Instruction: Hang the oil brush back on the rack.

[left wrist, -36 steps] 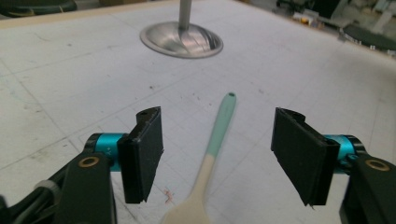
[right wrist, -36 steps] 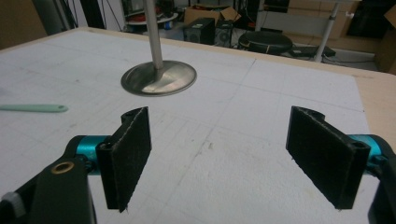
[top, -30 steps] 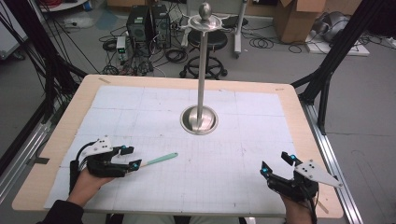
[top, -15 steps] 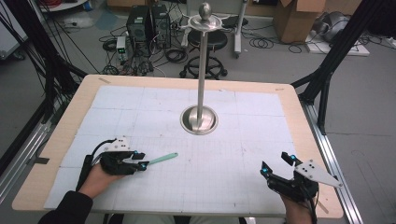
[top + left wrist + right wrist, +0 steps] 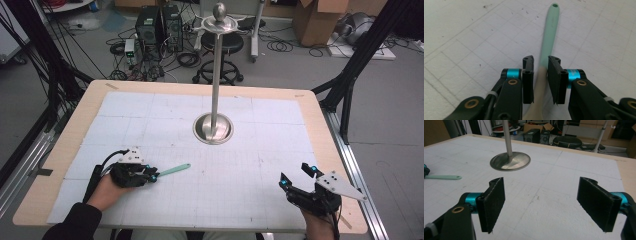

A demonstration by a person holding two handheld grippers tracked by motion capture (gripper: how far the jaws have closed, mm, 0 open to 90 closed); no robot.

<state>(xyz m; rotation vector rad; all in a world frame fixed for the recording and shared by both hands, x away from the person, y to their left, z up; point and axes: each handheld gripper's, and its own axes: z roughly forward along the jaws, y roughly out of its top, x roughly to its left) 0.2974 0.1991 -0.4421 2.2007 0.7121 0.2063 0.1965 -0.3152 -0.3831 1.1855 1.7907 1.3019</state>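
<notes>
High view: a slim mint-green spatula with a pale cream blade end (image 5: 172,170) is seen lying flat on the white gridded surface (image 5: 250,200) at lower left, its handle angled toward the tall steel stand on a round base (image 5: 213,128) at centre. The left claw (image 5: 151,174) is set at its near end; the right claw (image 5: 296,176) is held apart at lower right.

Left gripper view: the spatula (image 5: 549,42) is straddled where green meets cream; the jaws have just been closing, and contact is seen at the right pad, a sliver of gap at the left. It is judged light, smooth and somewhat flexible, best taken at this neck.

Right gripper view: the jaws are spread wide, nothing between them.
</notes>
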